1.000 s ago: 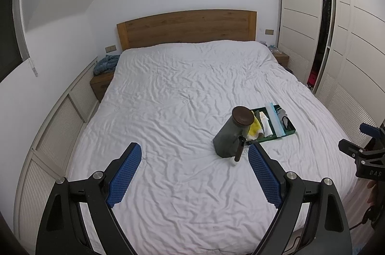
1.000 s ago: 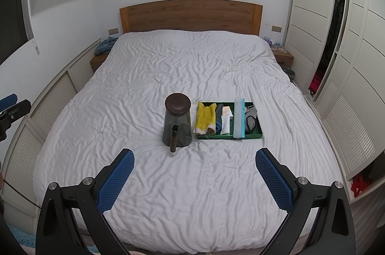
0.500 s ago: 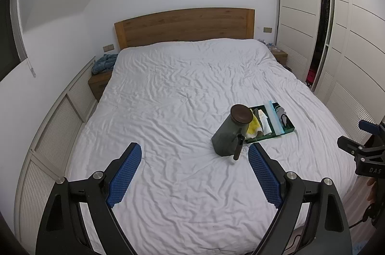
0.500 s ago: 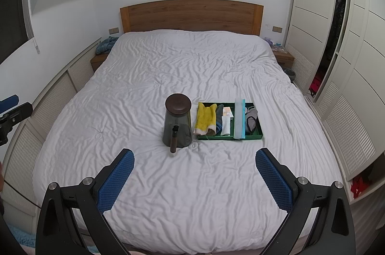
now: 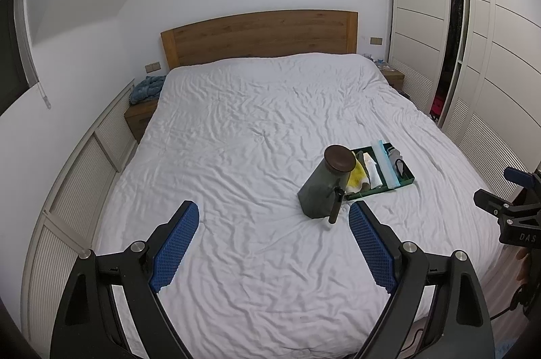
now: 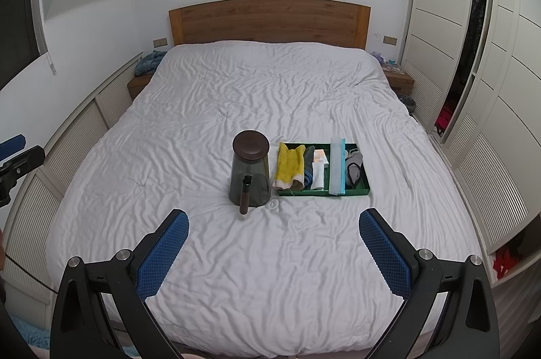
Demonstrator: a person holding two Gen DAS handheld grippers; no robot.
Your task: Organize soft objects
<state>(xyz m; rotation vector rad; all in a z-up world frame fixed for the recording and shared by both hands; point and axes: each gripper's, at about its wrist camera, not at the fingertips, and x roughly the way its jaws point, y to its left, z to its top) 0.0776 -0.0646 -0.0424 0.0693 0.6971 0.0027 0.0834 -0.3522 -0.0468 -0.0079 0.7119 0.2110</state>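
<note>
- Green tray on the white duvet of the bed, toward the foot end, right of centre in the right wrist view.
- Packed side by side inside: yellow cloth, dark blue-grey rolled piece, white folded item, pale blue strip lying along a divider, grey fabric item in the right-hand compartment.
- Just left of the tray, apart from it by a narrow gap: dark lidded jug, upright, handle pointing toward the cameras.
- Right hand-held gripper: fingers wide apart, nothing between them, well short of tray and jug.
- Left hand-held gripper: likewise spread and empty, aimed left of the jug; tray partly hidden behind the jug from this side.
- Risk: jug tipping on the yielding, wrinkled duvet if nudged by a finger reaching for the yellow cloth next to it.
- Risk: tray sliding or tilting on the soft bedding under a downward press, spilling the neat row.
- Risk: pinching two neighbouring cloths at once, given how tightly packed.
- Risk: snagging duvet folds instead of a cloth on a low approach.
- Risk: crossing paths, since both point toward the same small cluster.
</note>
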